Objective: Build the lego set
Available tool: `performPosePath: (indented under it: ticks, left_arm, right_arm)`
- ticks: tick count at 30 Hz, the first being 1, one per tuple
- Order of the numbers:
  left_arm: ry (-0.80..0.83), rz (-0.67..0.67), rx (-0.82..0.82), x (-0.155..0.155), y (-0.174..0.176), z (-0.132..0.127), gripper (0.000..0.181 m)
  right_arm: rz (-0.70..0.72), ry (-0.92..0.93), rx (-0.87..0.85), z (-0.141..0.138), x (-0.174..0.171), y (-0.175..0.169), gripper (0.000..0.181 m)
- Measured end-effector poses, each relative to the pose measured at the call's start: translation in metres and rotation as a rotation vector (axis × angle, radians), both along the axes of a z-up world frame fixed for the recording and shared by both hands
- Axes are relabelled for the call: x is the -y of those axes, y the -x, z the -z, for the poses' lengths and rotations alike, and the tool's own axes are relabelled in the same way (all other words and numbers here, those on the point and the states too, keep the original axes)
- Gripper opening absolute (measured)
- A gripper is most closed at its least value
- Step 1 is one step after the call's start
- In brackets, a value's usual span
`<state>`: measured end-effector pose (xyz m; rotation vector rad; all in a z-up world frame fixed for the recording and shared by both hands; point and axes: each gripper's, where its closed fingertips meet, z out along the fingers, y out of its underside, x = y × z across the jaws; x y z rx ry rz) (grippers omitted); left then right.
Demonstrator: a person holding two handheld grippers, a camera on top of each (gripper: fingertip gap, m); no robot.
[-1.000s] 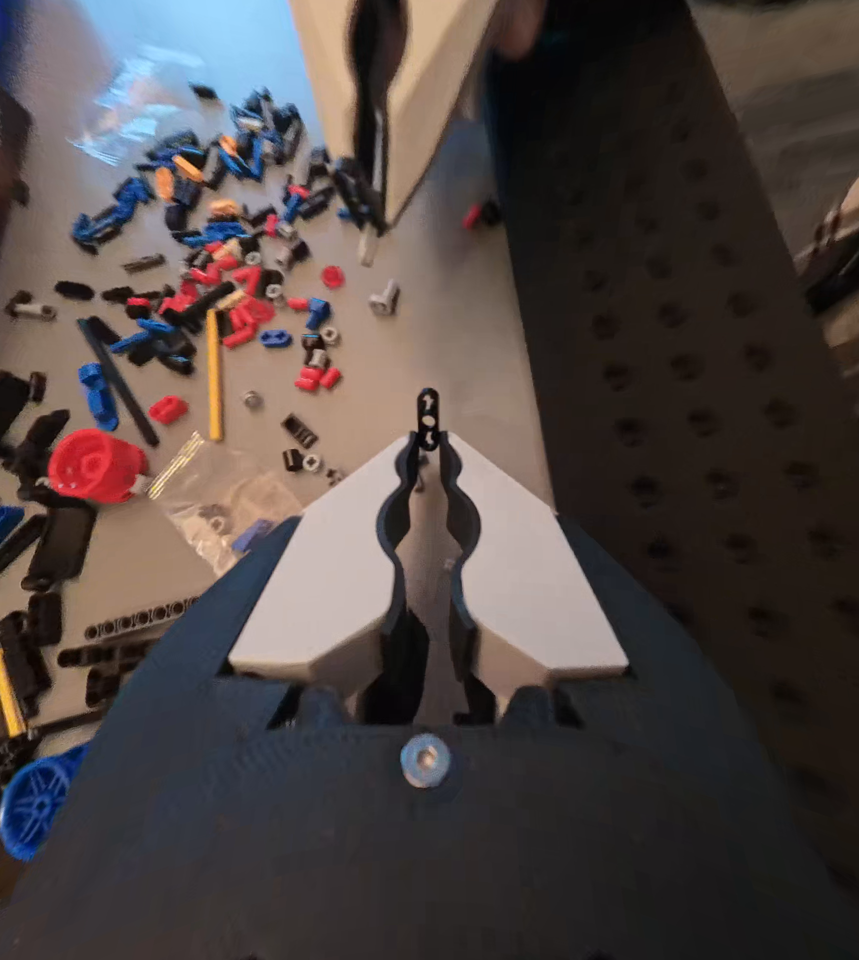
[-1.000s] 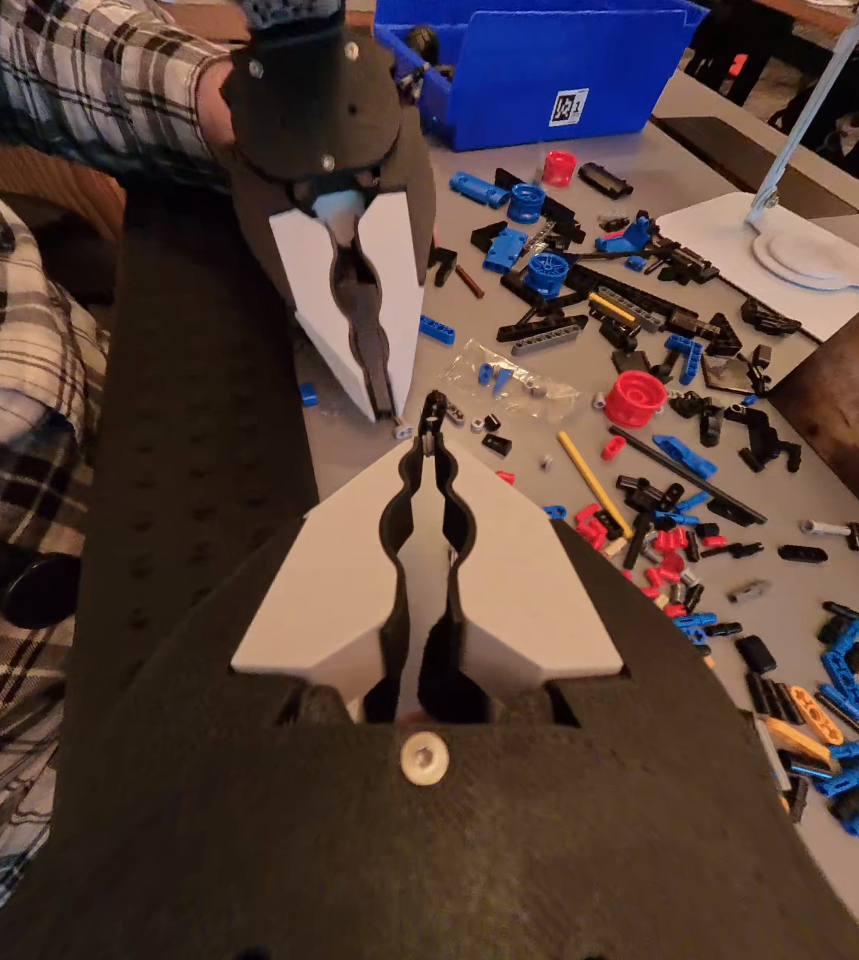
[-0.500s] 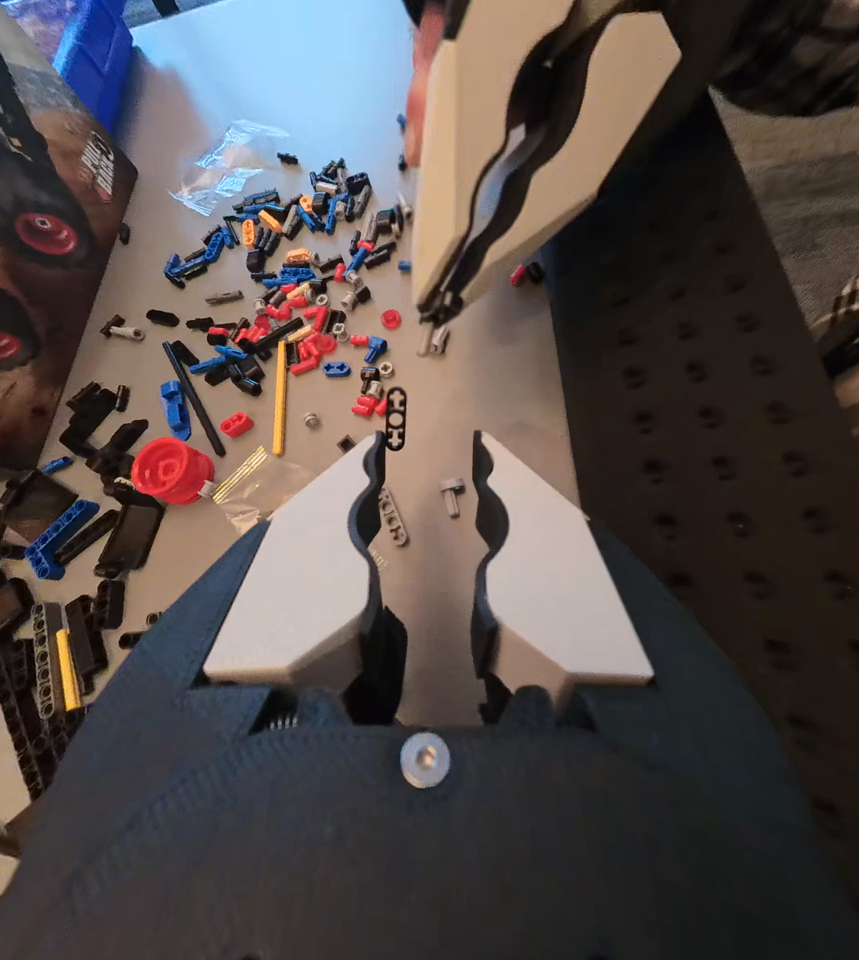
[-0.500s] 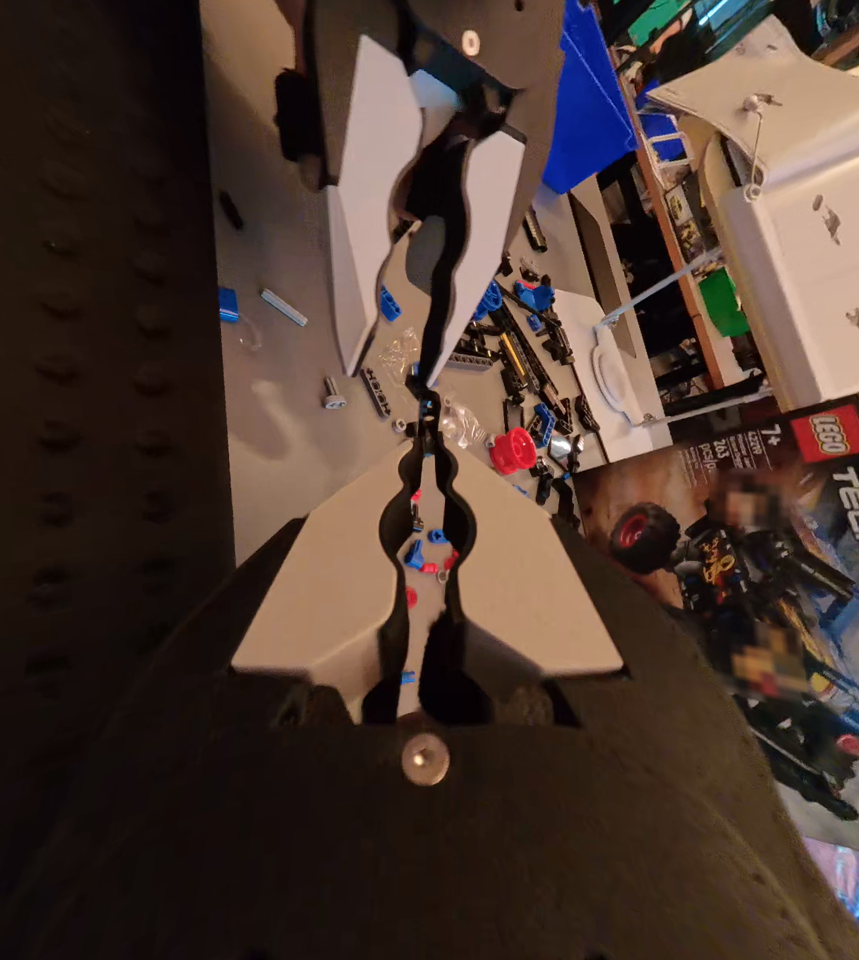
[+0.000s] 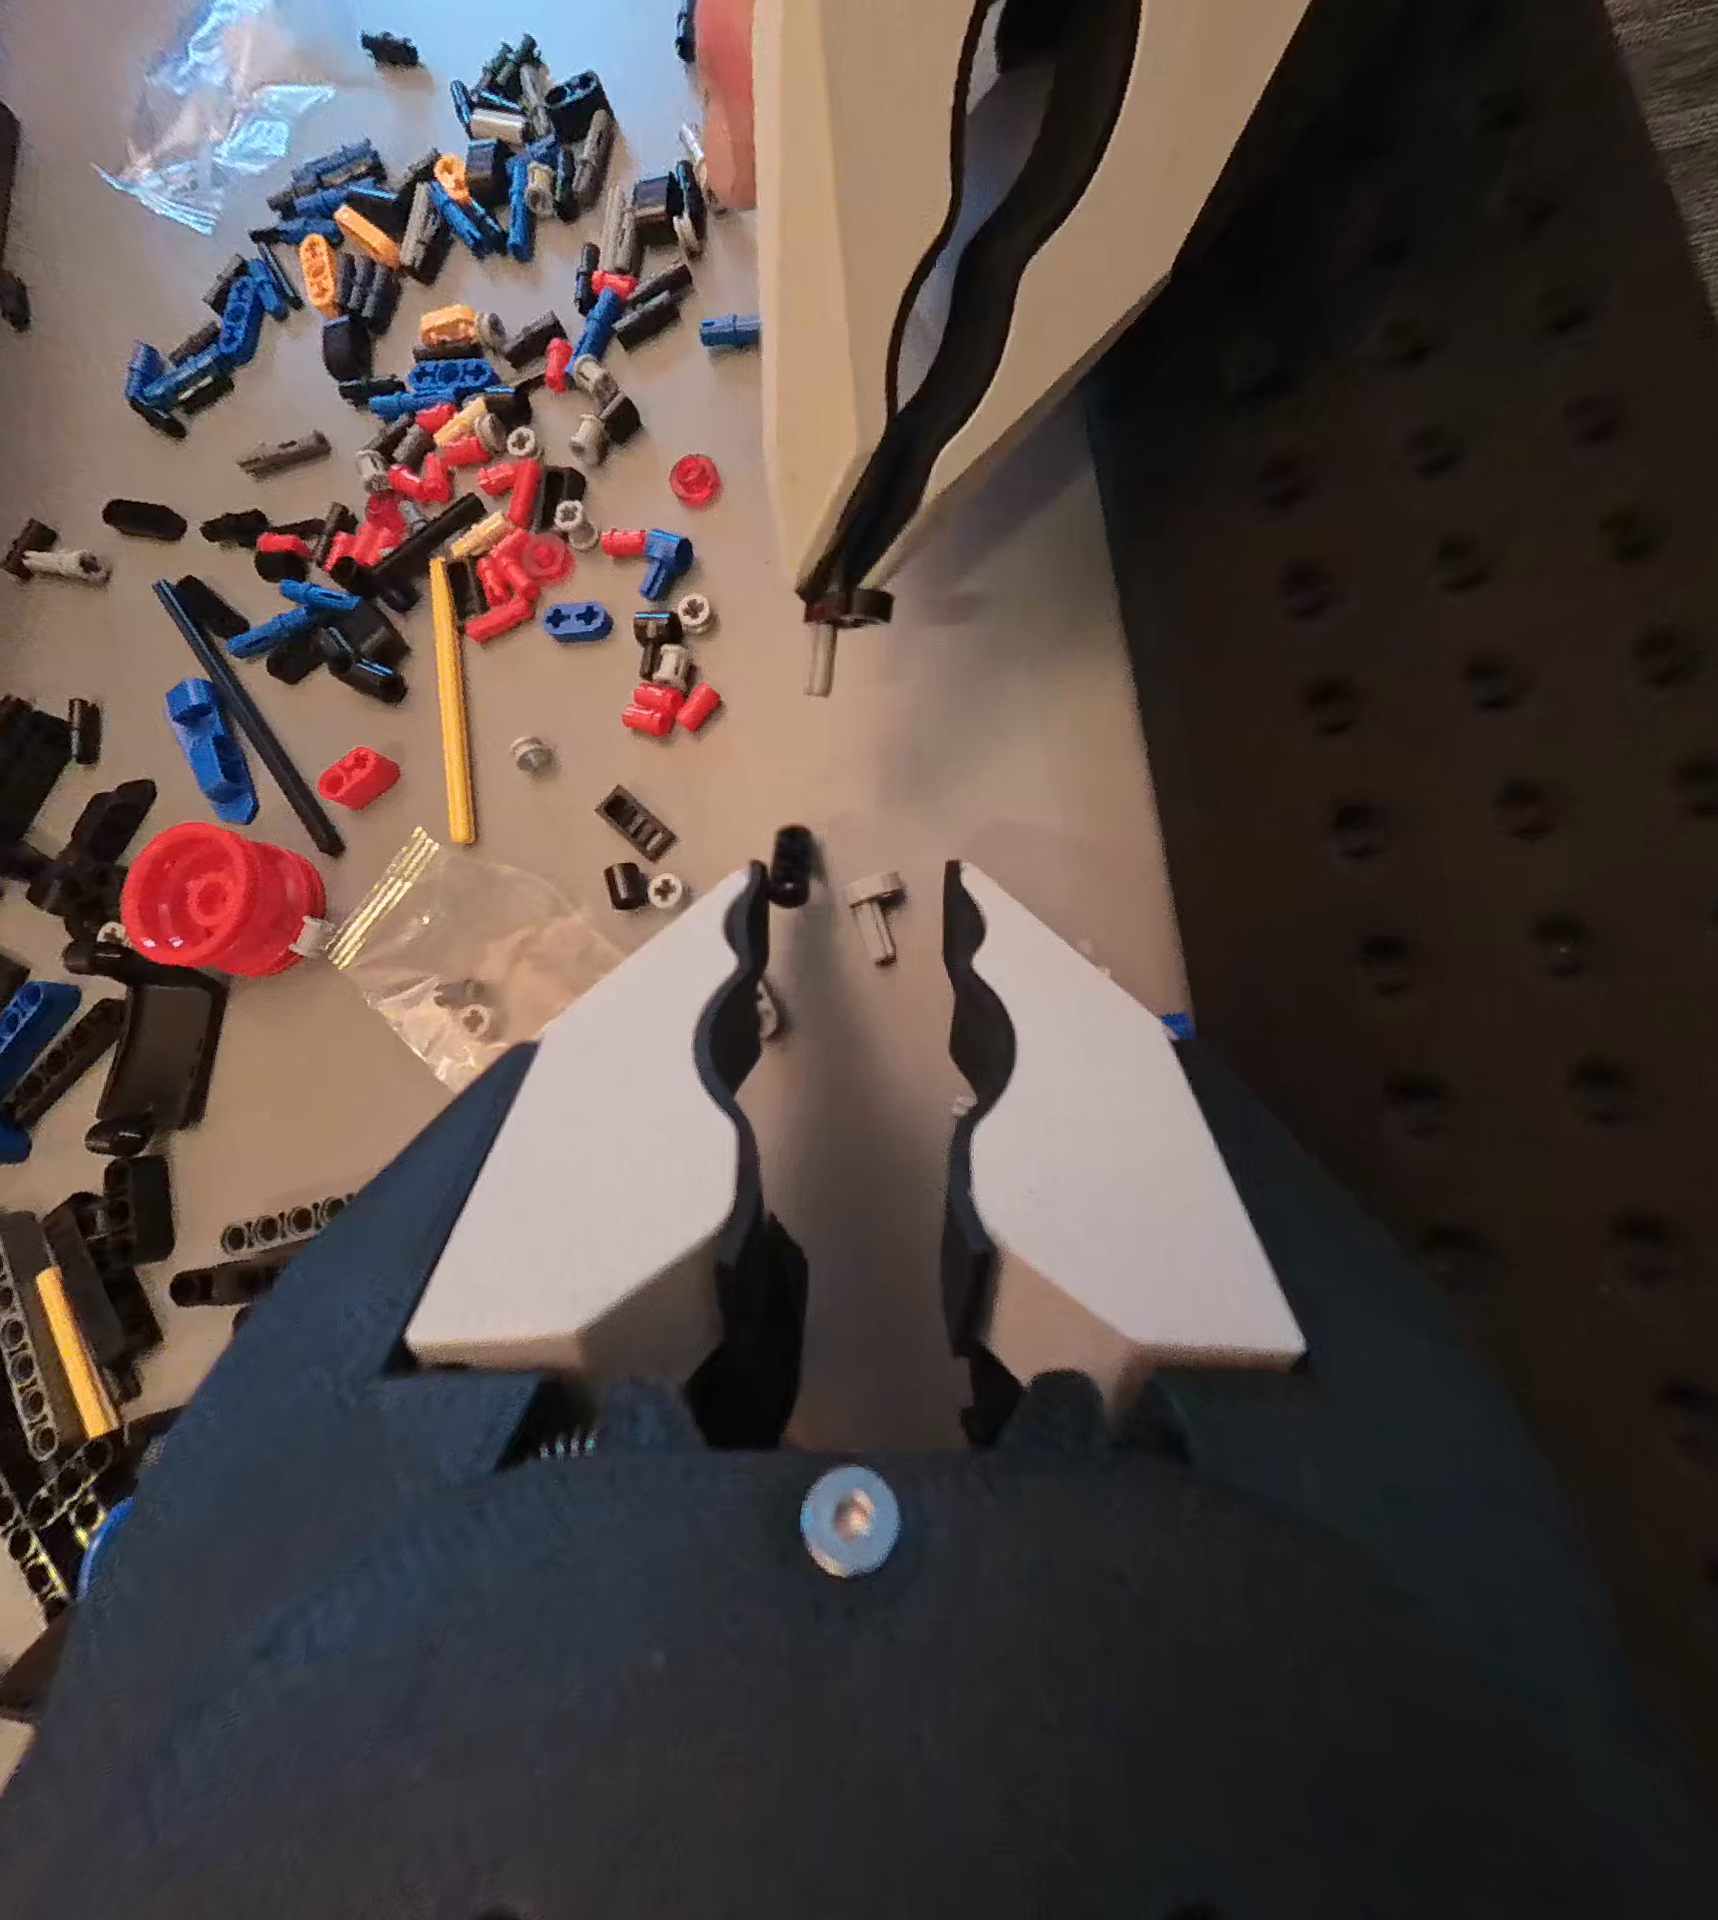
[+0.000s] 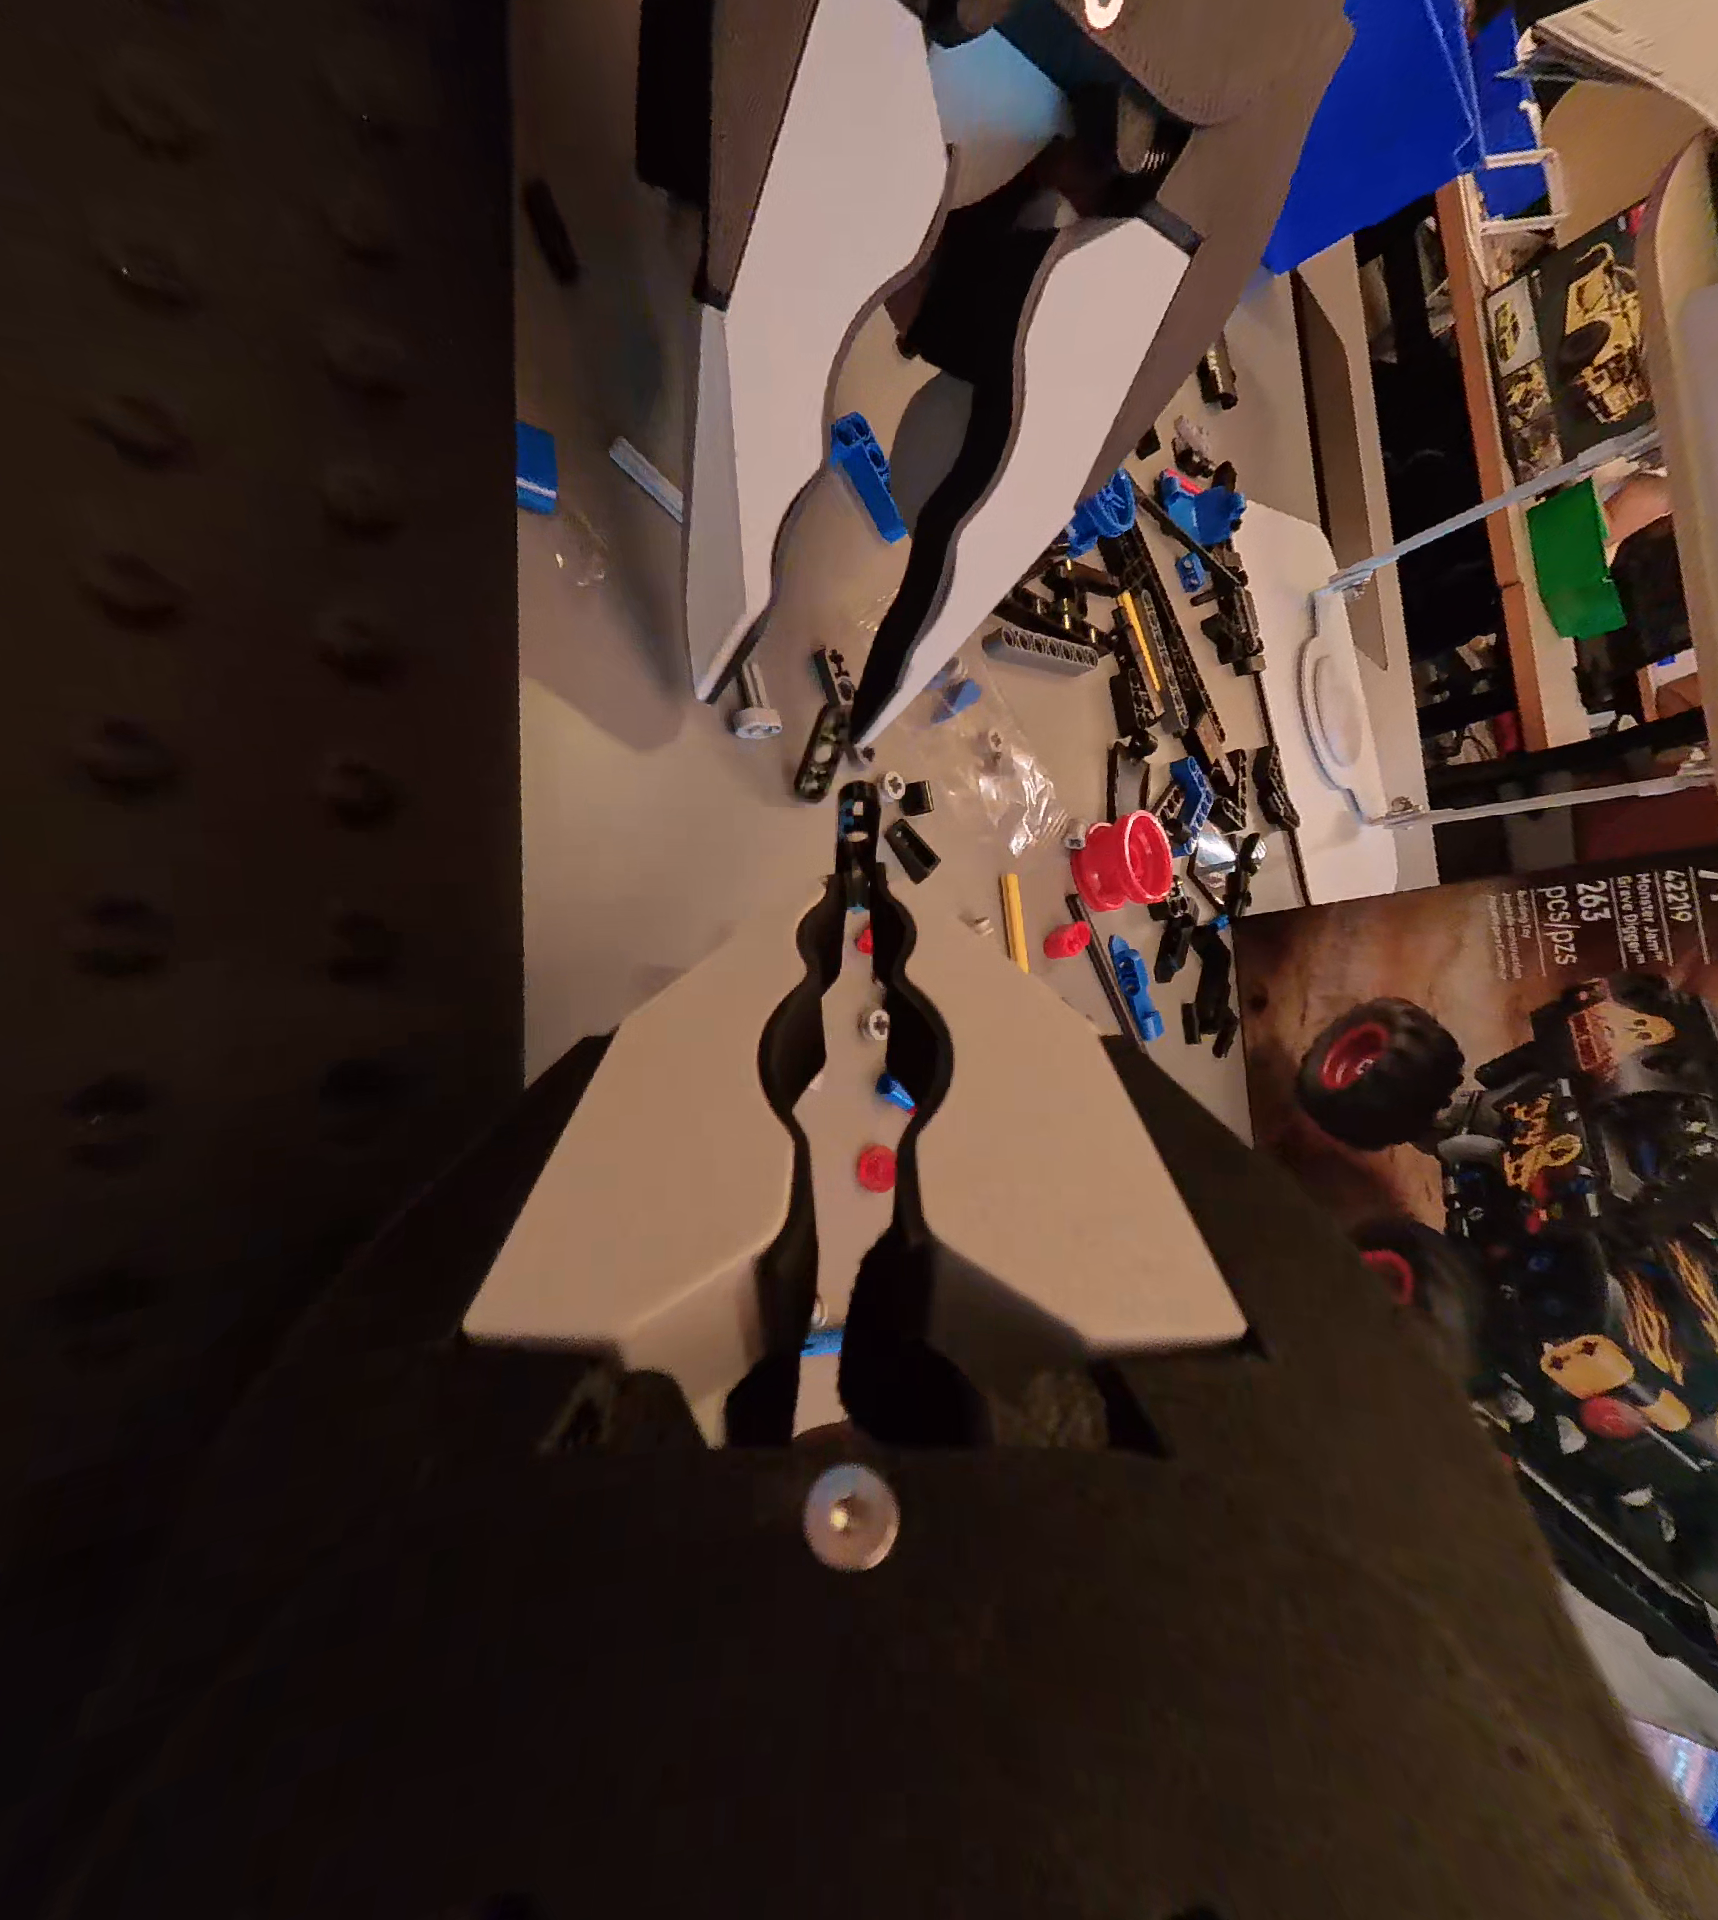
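Observation:
My left gripper (image 5: 850,878) is open, low over the grey table (image 5: 990,727). A small black beam (image 5: 790,862) sits at its left fingertip, not clamped. A grey pin (image 5: 876,914) lies on the table between the fingers. My right gripper (image 6: 850,883) is shut on a thin black beam (image 6: 855,826). In the left wrist view the right gripper (image 5: 839,594) hangs just ahead, with a grey pin (image 5: 819,660) sticking down from its held black piece (image 5: 850,603). In the right wrist view the left gripper (image 6: 798,712) is open over the loose pin (image 6: 756,712) and the black beam (image 6: 824,748).
Many loose red, blue, black and orange pieces (image 5: 439,436) cover the table to the left, with a red wheel hub (image 5: 211,899), a yellow axle (image 5: 450,696) and a clear bag (image 5: 460,966). A black perforated mat (image 5: 1457,831) borders the right. The set's box (image 6: 1561,1247) lies beyond. About 5 centimetres separates my left fingertips from my right. The left tips stand about 12 centimetres off the red wheel hub (image 5: 211,899). It turns up in the right wrist view (image 6: 1133,845) as well.
My left gripper has opened and let go of the black beam, which now sits at its fingertip. My right gripper has rolled sideways and come closer, still shut on its piece.

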<state>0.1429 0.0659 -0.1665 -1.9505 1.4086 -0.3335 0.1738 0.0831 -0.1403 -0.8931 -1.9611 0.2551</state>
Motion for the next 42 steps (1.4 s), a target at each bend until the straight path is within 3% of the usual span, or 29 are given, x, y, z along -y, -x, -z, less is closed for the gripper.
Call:
performPosePath:
  ticks: [1,3,9,14,19,24,30,38,42]
  left_arm:
    - [-0.011,-0.002,0.002,-0.001,0.000,-0.001,0.030]
    - [0.000,0.005,-0.015,0.000,0.002,0.001,0.026]
    - [-0.011,0.003,0.021,-0.002,0.000,-0.003,0.039]
    - [0.010,0.013,0.190,0.002,-0.010,-0.030,0.041]
    - [-0.043,-0.006,0.302,-0.002,-0.007,-0.052,0.015]
    - [0.069,-0.003,0.391,0.008,-0.008,-0.057,0.027]
    - [0.125,0.014,0.528,0.013,-0.005,-0.074,0.019]
    - [0.121,-0.034,0.551,0.011,0.002,-0.078,0.018]
    - [0.168,-0.092,0.603,0.014,0.011,-0.077,0.006]
  right_arm:
    - [-0.001,0.007,0.009,0.002,0.000,0.000,0.003]
    - [0.001,0.029,0.048,0.009,0.001,0.001,0.004]
    - [0.013,0.039,0.068,0.015,0.001,0.016,0.004]
    - [-0.019,-0.027,-0.011,-0.001,0.002,0.025,0.004]
    - [-0.039,-0.090,-0.019,-0.009,0.003,0.027,0.004]
    - [-0.099,-0.115,-0.118,-0.032,0.016,0.035,0.004]
    - [-0.137,-0.167,-0.171,-0.051,0.022,0.040,0.004]
    - [-0.124,-0.147,-0.184,-0.053,0.021,0.044,0.004]
    - [-0.129,-0.145,-0.191,-0.053,0.022,0.043,0.000]
